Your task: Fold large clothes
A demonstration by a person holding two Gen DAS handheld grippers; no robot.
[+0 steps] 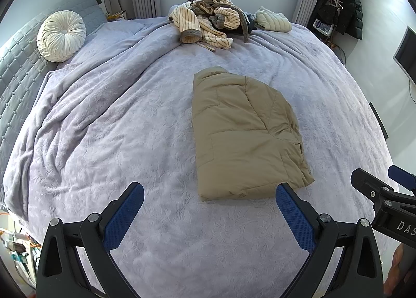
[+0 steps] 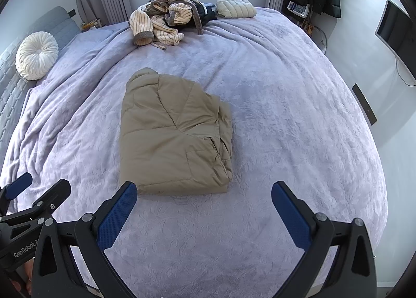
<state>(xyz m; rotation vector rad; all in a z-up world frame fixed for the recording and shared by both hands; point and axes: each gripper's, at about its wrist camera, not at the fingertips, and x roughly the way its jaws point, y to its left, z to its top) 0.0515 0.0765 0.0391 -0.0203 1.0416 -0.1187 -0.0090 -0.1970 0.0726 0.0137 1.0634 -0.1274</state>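
A tan padded jacket (image 1: pixel 244 131) lies folded into a compact block on the lavender bedspread (image 1: pixel 130 129); it also shows in the right wrist view (image 2: pixel 174 136). My left gripper (image 1: pixel 209 191) is open and empty, held above the bed just short of the jacket's near edge. My right gripper (image 2: pixel 204 190) is open and empty, also just short of that near edge. Each gripper shows at the side of the other's view: the right one (image 1: pixel 377 178) and the left one (image 2: pixel 41 183).
A heap of striped cream and grey clothes (image 1: pixel 208 22) and a folded cream quilted garment (image 1: pixel 273 21) lie at the far edge of the bed. A round white cushion (image 1: pixel 61 35) leans on the grey headboard (image 1: pixel 15 69). Dark coats (image 1: pixel 343 4) hang at the far right.
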